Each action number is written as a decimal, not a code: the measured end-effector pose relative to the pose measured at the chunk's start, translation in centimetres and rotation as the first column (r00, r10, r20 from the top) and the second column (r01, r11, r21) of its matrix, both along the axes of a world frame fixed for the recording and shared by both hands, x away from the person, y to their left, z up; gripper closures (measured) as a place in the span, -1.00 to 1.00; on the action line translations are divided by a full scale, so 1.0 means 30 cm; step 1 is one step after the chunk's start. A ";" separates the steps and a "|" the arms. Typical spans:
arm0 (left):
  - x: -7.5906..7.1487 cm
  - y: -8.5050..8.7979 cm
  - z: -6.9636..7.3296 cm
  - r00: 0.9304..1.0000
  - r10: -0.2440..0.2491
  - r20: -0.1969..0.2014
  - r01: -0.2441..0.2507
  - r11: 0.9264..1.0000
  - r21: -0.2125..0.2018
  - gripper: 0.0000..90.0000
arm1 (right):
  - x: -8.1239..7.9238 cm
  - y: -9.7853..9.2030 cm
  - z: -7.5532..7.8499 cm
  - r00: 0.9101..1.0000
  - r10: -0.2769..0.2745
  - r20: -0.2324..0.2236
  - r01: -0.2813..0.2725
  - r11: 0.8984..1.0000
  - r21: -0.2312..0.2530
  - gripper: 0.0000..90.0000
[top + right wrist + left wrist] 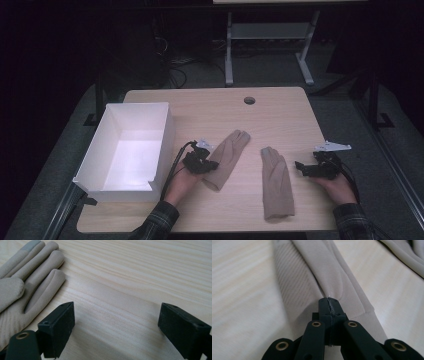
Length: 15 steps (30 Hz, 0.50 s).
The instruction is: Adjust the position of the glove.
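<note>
L hand-held gripper [329, 301]: jaws pressed together, pinching a fold of the left beige fabric glove [226, 157] near its cuff; glove lies flat on the light wood bench [280, 112], fingers pointing away, just right of the white open-top rectangular box [165, 131]. R hand-held gripper [116, 322]: jaws spread wide w/ bare bench between, resting just right of the second beige fabric glove [276, 182], not touching it.

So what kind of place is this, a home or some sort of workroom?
Probably a lab or office workroom, not a home: a plain wooden desk with a cable hole, grey carpet, the metal frame of a second desk behind, and loose cables on the floor.
</note>
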<state>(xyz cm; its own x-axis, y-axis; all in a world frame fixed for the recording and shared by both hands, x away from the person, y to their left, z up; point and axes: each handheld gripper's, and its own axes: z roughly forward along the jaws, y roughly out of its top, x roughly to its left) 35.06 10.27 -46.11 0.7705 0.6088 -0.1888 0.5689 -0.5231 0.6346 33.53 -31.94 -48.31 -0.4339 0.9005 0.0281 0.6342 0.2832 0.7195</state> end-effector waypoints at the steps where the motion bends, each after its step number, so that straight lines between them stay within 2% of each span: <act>1: -0.008 0.001 0.001 1.000 -0.006 -0.002 0.006 1.000 0.001 1.00 | 0.000 0.000 0.000 1.000 0.000 0.001 0.000 1.000 0.000 -0.70; 6: -0.062 0.007 0.002 0.999 -0.044 -0.018 0.044 0.999 -0.004 1.00 | 0.000 0.000 0.000 1.000 -0.001 0.000 0.001 1.000 0.000 -0.70; 15: -0.143 0.002 0.001 0.996 -0.084 -0.039 0.083 0.996 -0.027 1.00 | 0.000 0.000 0.000 1.000 0.000 0.001 0.000 1.000 0.000 -0.70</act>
<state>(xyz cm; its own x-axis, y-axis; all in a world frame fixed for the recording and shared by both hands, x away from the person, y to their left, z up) 30.76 10.34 -46.07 0.8096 0.5377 -0.2354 0.5496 -0.5537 0.6255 33.53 -31.93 -48.32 -0.4336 0.9007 0.0279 0.6336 0.2827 0.7202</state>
